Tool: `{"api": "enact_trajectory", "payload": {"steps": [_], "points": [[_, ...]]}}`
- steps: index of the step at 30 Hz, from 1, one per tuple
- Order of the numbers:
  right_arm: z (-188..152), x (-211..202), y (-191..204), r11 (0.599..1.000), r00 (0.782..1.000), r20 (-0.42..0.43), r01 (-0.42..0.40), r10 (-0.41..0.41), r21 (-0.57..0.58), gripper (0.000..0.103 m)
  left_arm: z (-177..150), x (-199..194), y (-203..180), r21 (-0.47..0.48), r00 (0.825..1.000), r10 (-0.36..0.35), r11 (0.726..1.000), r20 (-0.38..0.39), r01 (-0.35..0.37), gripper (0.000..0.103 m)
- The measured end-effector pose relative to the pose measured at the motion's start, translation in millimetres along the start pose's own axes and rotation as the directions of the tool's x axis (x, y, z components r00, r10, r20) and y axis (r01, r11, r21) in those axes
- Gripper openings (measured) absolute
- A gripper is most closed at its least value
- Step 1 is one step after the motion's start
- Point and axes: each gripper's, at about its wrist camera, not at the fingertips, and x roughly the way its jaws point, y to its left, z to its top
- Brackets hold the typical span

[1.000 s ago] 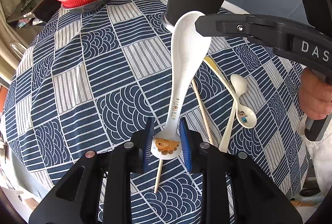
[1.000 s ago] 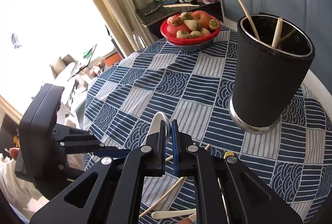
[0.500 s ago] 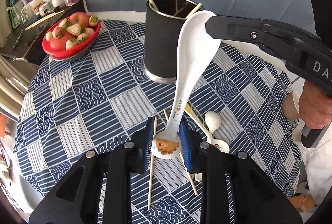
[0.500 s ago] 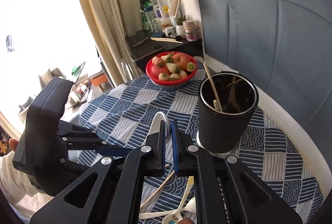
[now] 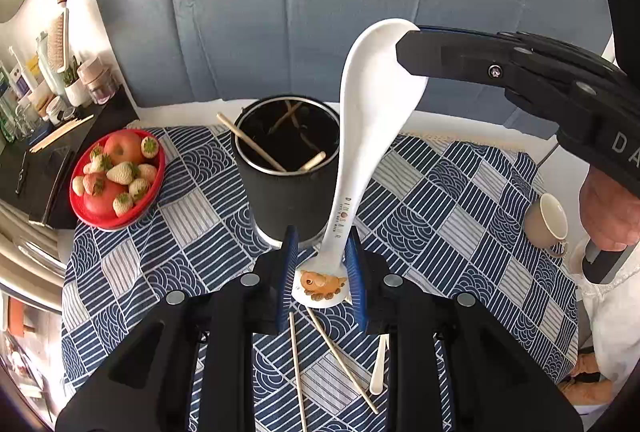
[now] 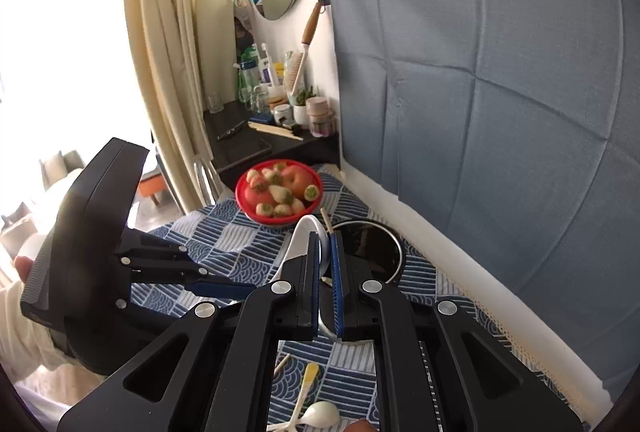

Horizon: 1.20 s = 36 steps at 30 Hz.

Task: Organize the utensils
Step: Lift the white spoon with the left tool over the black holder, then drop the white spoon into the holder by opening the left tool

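The left gripper [image 5: 320, 274] has its blue-padded fingers [image 5: 289, 272] closed on the handle end of a large white spoon [image 5: 372, 136], pinching it just at the orange cartoon print. The spoon stands up and away from that gripper, its bowl high above the desk [image 5: 440, 192]. The right gripper [image 6: 325, 264] has its fingers [image 6: 314, 272] pressed nearly together on the rim of the spoon's bowl, reaching in from the right side of the left wrist view. Both grippers point downward at a slant, holding the spoon in the air just above and in front of the black utensil cup [image 5: 288, 172], which has chopsticks in it. More chopsticks [image 5: 340, 356] and small spoons [image 6: 316, 414] lie on the blue patterned cloth below.
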Motion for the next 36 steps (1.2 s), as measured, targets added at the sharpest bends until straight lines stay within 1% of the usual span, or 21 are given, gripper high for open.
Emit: {"api": "enact_trajectory", "payload": {"steps": [5, 8, 15, 19, 24, 36], "points": [[17, -7, -4, 0.998, 0.998, 0.024, 0.056, -0.055, -0.008, 0.006, 23, -3, -1, 0.053, 0.999, -0.006, 0.999, 0.035, 0.004, 0.025], [26, -7, -6, 0.997, 0.996, 0.033, 0.081, -0.081, -0.012, 0.005, 36, 0, 2, 0.072, 0.999, -0.021, 0.997, 0.046, 0.018, 0.025], [37, 2, -6, 0.991, 0.991, 0.036, 0.129, -0.128, -0.027, 0.006, 60, 16, 19, 0.073, 0.996, -0.073, 0.995, 0.047, 0.070, 0.025], [42, 13, -7, 0.986, 0.986, 0.025, 0.163, -0.163, -0.031, 0.006, 70, 30, 26, 0.071, 0.995, -0.090, 0.994, 0.041, 0.087, 0.025], [43, 28, -7, 0.976, 0.978, 0.000, 0.210, -0.211, -0.053, 0.006, 80, 51, 34, 0.074, 0.994, -0.101, 0.992, 0.031, 0.099, 0.023], [36, 65, -17, 0.961, 0.961, -0.070, 0.263, -0.269, -0.082, 0.006, 90, 98, 40, 0.081, 0.987, -0.159, 0.984, -0.006, 0.159, 0.022]]}}
